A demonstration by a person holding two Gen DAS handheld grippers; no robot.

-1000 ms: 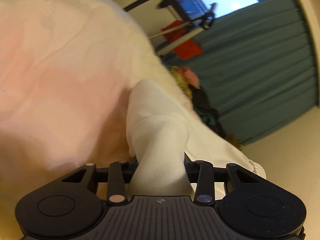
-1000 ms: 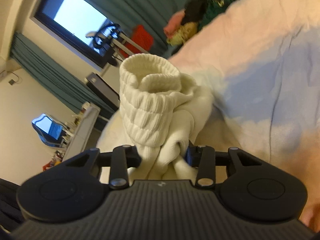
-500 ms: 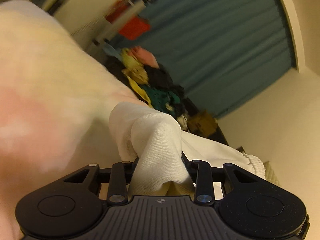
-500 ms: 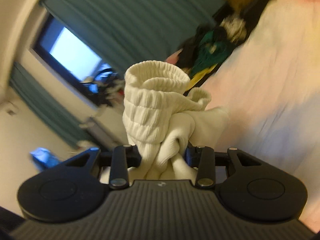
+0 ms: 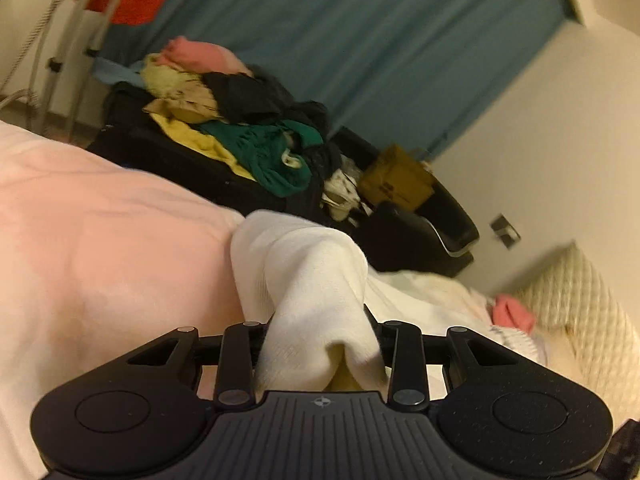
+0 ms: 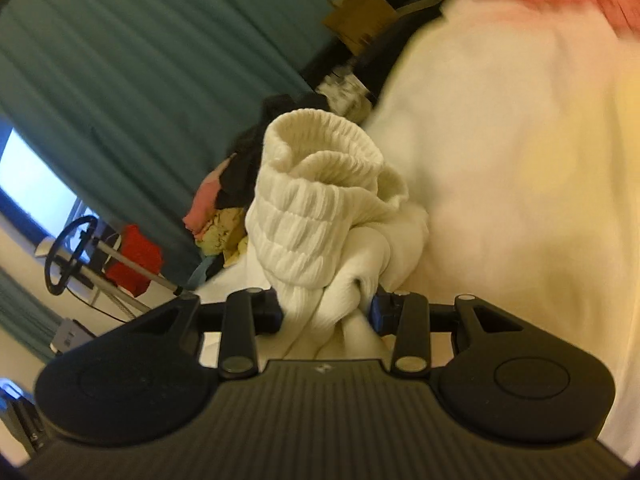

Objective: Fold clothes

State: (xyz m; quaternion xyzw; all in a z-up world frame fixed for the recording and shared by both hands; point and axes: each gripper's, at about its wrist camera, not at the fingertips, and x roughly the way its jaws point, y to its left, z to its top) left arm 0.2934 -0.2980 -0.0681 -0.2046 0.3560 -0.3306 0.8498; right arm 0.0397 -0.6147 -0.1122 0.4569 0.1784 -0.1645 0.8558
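The left gripper point(image 5: 320, 344) has its jaws pressed together on a smooth white knitted sock end point(image 5: 304, 280), which looks like the toe part. The cloth rises out from between the jaws and bends forward and a little to the left of them. Beyond the jaws and to their left lies a soft pale pink blanket point(image 5: 100, 248). Farther ahead, well apart from the jaws, there is a mixed pile of unfolded clothes in pink, yellow, green and black point(image 5: 240, 120) on a dark piece of furniture, in front of a teal curtain point(image 5: 360, 40).

The right gripper point(image 6: 326, 312) also has its jaws clamped on white fabric: a ribbed white sock cuff point(image 6: 316, 200) stands straight up from between them, with its round opening at the top and a twisted bunch of cloth just at the jaws. To the right of these jaws spreads the cream and pink bedding point(image 6: 520, 160).

I judge that both grippers hold the same white socks, one at each end, lifted above the bed, though no view shows the cloth running between them. The fold itself seems not finished: the two ends are not yet brought together and nothing is laid down flat. The big pile ahead suggests that most of the work is left, so the task is probably in an early stage.
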